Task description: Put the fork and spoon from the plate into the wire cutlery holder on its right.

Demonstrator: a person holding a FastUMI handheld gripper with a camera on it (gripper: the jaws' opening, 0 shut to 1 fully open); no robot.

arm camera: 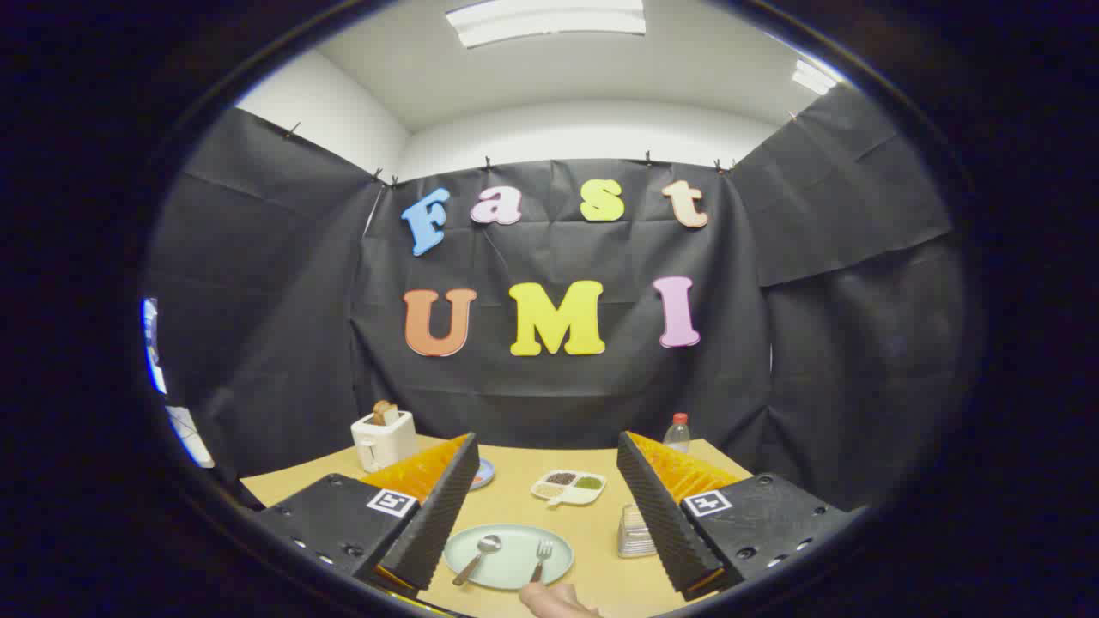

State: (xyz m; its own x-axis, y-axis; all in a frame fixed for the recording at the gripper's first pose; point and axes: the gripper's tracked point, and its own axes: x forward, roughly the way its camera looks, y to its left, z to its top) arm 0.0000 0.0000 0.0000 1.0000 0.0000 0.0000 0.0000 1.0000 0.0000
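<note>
A pale green plate (515,568) lies on the wooden table between my two fingers. On it rest a spoon (479,556) to the left and a fork (542,560) to the right, both with their heads pointing away. The wire cutlery holder (634,532) stands just right of the plate, partly hidden by my right finger (661,515). My gripper (548,455) is open, held above and short of the plate, with nothing between its fingers. A person's hand (558,599) touches the near rim of the plate by the fork's handle.
A white toaster (384,438) with a slice of bread stands at the far left of the table (592,524). A divided white dish (568,487) with seeds sits beyond the plate, a small blue saucer (483,472) left of it. A capped bottle (677,433) stands far right.
</note>
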